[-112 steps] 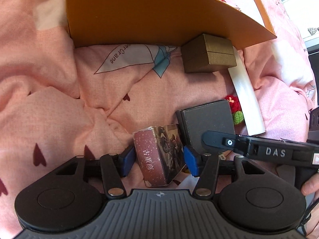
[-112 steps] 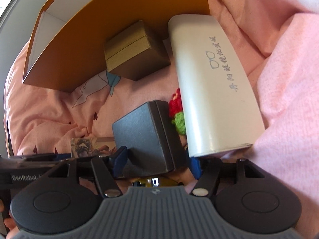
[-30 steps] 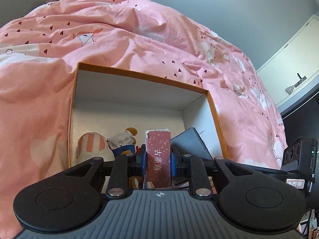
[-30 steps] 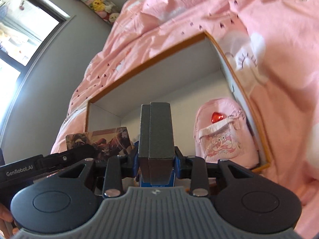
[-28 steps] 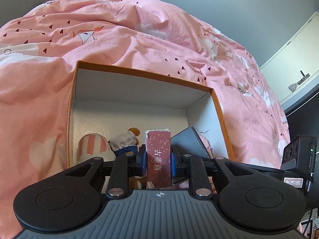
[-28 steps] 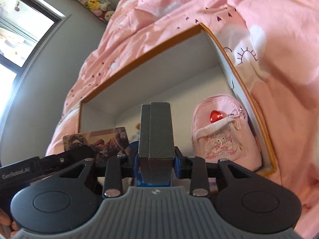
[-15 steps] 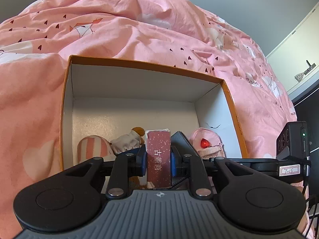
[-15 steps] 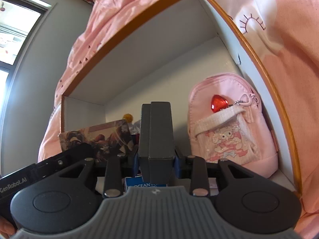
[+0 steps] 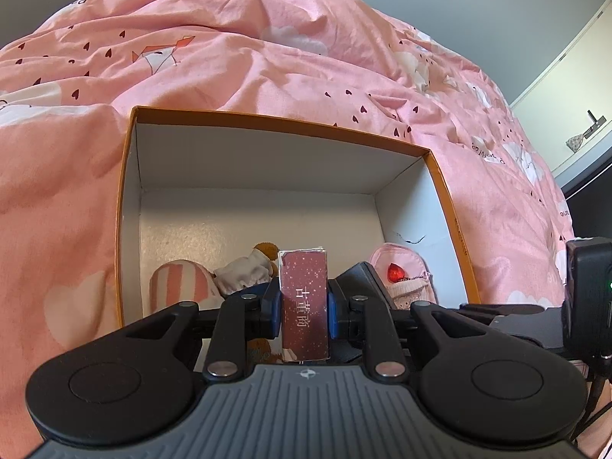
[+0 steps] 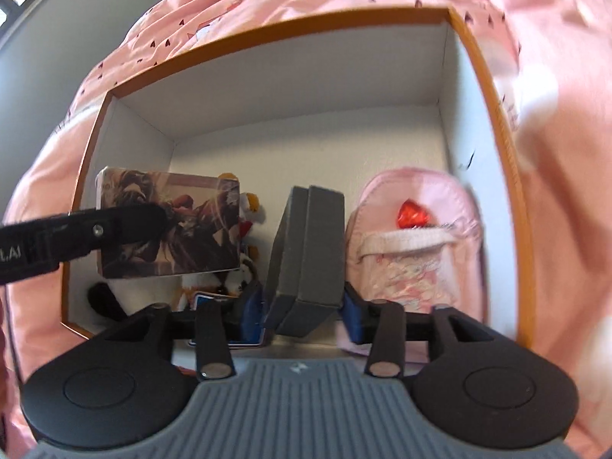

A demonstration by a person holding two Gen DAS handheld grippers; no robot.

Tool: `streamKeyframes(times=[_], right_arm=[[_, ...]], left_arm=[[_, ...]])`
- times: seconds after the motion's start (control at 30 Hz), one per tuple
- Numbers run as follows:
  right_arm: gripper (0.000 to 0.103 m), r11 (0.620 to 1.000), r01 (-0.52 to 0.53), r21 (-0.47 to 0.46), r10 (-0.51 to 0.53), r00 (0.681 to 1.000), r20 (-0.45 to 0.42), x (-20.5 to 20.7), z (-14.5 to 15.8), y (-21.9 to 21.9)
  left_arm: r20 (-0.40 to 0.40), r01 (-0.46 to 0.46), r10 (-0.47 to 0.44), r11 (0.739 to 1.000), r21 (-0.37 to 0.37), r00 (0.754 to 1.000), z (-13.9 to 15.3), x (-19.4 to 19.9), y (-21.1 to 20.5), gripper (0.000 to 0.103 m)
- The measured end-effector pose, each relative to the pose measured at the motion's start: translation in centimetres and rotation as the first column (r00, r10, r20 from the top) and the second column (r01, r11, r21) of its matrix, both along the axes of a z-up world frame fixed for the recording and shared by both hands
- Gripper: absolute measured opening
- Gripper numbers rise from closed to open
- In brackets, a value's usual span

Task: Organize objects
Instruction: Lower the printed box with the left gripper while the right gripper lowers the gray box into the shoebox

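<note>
Left gripper (image 9: 305,308): your blue pads (image 9: 272,311) are pressed flat against both sides of the maroon card box (image 9: 304,305), which stands upright between them with its white lettering facing you.
Right gripper (image 10: 303,311): your fingers stand apart around the dark grey box (image 10: 308,252); it leans to the left, its lower edge near the left pad, with a gap showing on the right side (no clamp that you can see).
Storage box (image 9: 267,170): orange outside, white inside, open just ahead of both pairs of fingertips; you hold both items above its floor.
Already inside: a pink mini backpack (image 10: 415,252) with a red heart charm just right of your right fingers, a striped plush (image 9: 179,287) beyond your left fingers on the left, and a small plush toy (image 10: 250,210) between the two held boxes.
Surface: the storage box sits on a rumpled pink duvet (image 9: 248,57) printed with small dark hearts and white clouds, which rises behind it.
Room: a grey wall lies past the duvet, and a pale cabinet (image 9: 573,114) stands far off to the right of your left fingers.
</note>
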State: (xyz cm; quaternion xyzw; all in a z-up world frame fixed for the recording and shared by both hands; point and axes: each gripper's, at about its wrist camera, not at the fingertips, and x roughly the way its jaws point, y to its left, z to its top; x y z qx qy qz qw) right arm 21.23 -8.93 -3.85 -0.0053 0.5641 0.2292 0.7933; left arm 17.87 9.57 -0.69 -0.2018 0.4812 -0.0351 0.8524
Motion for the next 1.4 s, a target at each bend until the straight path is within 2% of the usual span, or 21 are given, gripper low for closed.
streamKeyframes(times=[0.07, 0.13, 0.17, 0.2, 0.27, 0.33, 0.37, 0.47, 0.7, 0.83, 0.9, 1.13, 1.2, 1.4], right_arm=[[0.060, 0.997, -0.021, -0.072, 0.026, 0.996, 0.081, -0.4, 0.7, 0.2], [0.057, 0.995, -0.038, -0.091, 0.048, 0.992, 0.115, -0.5, 1.2, 0.1], [0.052, 0.995, -0.050, -0.083, 0.059, 0.992, 0.108, -0.4, 1.4, 0.1], [0.041, 0.996, -0.056, -0.070, 0.062, 0.994, 0.094, -0.1, 1.3, -0.1], [0.033, 0.997, -0.060, -0.047, 0.063, 0.996, 0.062, 0.8, 1.1, -0.3], [0.029, 0.998, -0.058, -0.029, 0.059, 0.997, 0.041, 1.0, 0.8, -0.3], [0.024, 0.998, -0.058, -0.013, 0.058, 0.998, 0.029, 0.9, 0.8, -0.7], [0.016, 0.996, -0.021, 0.086, 0.026, 0.998, -0.058, 1.8, -0.1, -1.2], [0.015, 0.995, -0.001, 0.104, 0.011, 0.996, -0.093, 1.6, -0.2, -1.9], [0.016, 0.982, 0.071, 0.174, -0.038, 0.982, -0.186, 2.6, -1.0, -3.1], [0.014, 0.975, 0.075, 0.208, -0.029, 0.976, -0.215, 2.6, -1.1, -3.2], [0.014, 0.980, 0.079, 0.181, -0.040, 0.977, -0.208, 2.4, -1.0, -2.8], [0.008, 0.984, 0.086, 0.155, -0.054, 0.979, -0.197, 2.4, -0.9, -2.8], [0.008, 0.993, 0.058, 0.103, -0.041, 0.987, -0.158, 2.1, -0.7, -2.4]], left_arm=[[0.001, -0.001, 0.001, 1.000, -0.001, 1.000, -0.1, -0.1, 0.0, 0.025], [0.002, -0.002, 0.002, 1.000, -0.005, 1.000, -0.2, -0.1, 0.1, 0.025], [0.002, -0.002, 0.002, 1.000, -0.005, 1.000, -0.2, -0.1, 0.1, 0.025], [0.002, -0.002, 0.002, 1.000, -0.005, 1.000, -0.2, -0.1, 0.1, 0.025], [0.002, -0.001, 0.001, 1.000, -0.005, 1.000, -0.2, -0.1, 0.1, 0.025], [0.001, -0.003, 0.003, 1.000, -0.006, 1.000, -0.2, -0.1, 0.1, 0.025], [0.000, -0.003, 0.003, 1.000, -0.006, 1.000, -0.1, -0.1, 0.1, 0.025], [0.000, -0.007, 0.007, 1.000, -0.006, 1.000, -0.1, -0.1, 0.3, 0.025], [-0.001, -0.006, 0.006, 1.000, -0.003, 1.000, -0.2, -0.2, 0.4, 0.025], [-0.003, -0.010, 0.010, 1.000, 0.001, 1.000, -0.3, -0.3, 0.6, 0.025], [-0.007, -0.012, 0.012, 1.000, -0.003, 1.000, -0.4, -0.3, 0.8, 0.026], [-0.009, -0.015, 0.015, 1.000, -0.003, 1.000, -0.5, -0.3, 0.9, 0.025], [-0.006, -0.013, 0.013, 1.000, -0.003, 1.000, -0.5, -0.4, 0.9, 0.025], [-0.006, -0.014, 0.014, 1.000, -0.002, 1.000, -0.4, -0.4, 0.8, 0.025]])
